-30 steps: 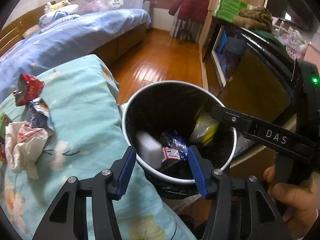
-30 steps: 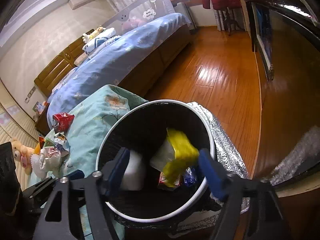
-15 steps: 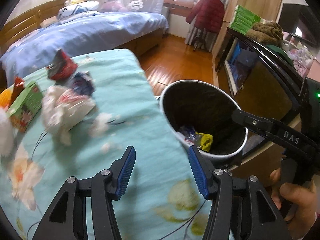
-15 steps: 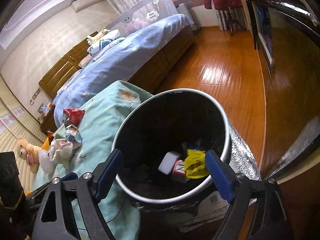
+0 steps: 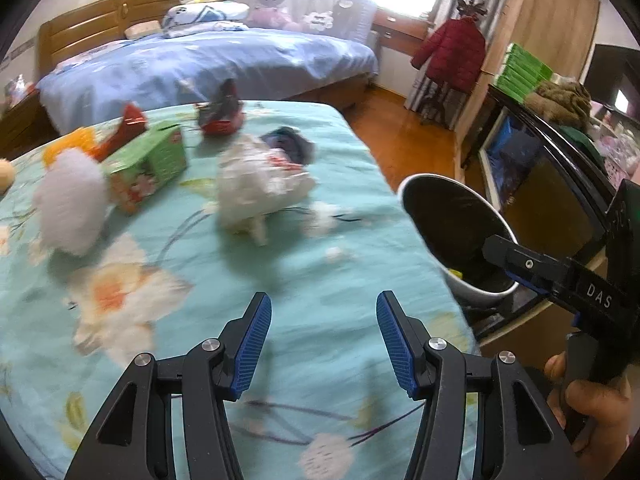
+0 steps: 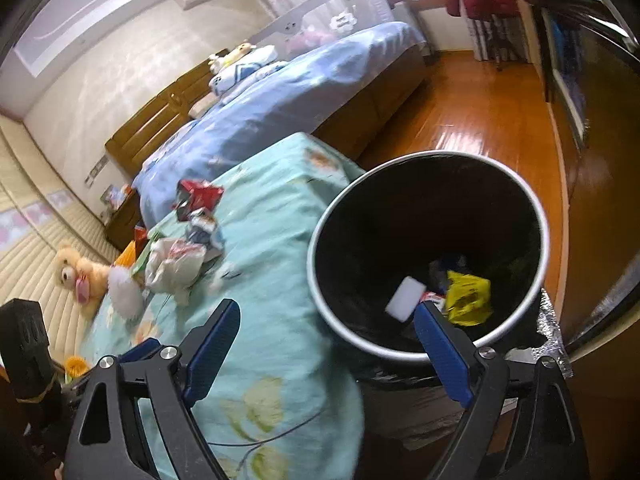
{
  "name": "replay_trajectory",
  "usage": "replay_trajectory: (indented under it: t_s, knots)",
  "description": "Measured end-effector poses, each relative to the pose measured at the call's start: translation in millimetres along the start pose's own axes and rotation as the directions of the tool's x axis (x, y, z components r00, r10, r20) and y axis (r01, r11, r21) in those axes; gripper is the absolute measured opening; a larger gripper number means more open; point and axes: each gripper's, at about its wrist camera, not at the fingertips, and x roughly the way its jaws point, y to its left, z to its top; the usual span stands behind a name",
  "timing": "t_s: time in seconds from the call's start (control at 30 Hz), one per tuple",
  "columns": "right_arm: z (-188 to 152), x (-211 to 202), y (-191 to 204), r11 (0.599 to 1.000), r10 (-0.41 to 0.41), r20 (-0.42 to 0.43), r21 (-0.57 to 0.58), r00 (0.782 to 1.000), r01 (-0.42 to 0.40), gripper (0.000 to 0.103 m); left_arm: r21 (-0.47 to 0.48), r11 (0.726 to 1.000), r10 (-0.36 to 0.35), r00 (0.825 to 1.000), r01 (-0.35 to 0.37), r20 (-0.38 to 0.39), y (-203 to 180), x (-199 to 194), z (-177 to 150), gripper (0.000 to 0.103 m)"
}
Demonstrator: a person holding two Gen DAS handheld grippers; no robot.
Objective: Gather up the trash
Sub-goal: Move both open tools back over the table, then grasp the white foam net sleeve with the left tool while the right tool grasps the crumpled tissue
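Trash lies on the teal flowered cover (image 5: 320,264): a crumpled white wrapper (image 5: 256,184), a blue wrapper (image 5: 288,144), a red wrapper (image 5: 222,116) and a green carton (image 5: 154,164). My left gripper (image 5: 322,320) hangs open over bare cover, short of the pile, with nothing between its pads. A black-lined bin (image 6: 320,216) stands at the cover's right edge, holding a yellow wrapper (image 6: 468,296) and a white block (image 6: 406,298). My right gripper (image 6: 326,320) stands wide open at the bin's near rim, empty; its right finger overlaps the bin mouth.
A white fluffy toy (image 5: 72,204) and a teddy bear (image 6: 76,272) lie left of the pile. A blue-covered bed (image 5: 208,60) stands behind. A dark cabinet (image 5: 552,184) runs right of the bin, with wooden floor (image 6: 480,120) between it and the bed.
The yellow wrapper left my right gripper and dropped into the bin, and those jaws widened. My left gripper swung left from over the bin to above the cover, facing the pile.
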Motion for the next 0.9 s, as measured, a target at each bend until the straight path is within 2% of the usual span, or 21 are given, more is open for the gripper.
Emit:
replay_trajectory:
  t_s: [0.13,0.47,0.9]
  knots:
    - [-5,5,17,1.0,0.014,-0.014,-0.021,1.0,-0.014,0.091,-0.026,0.999,0.029,1.0,-0.028,0.012,20,-13,-3,0.054]
    - [-18,23,65,0.994,0.05,-0.051,-0.099,0.997,-0.055,0.102,-0.116,0.99,0.089,0.995,-0.084,0.038,68,-37,-8,0.059]
    - [-22,55,107,0.985,0.075,-0.098,-0.149,0.992,-0.089,0.103,-0.224,0.962,0.167,0.985,-0.156,0.031,133,-46,-8,0.062]
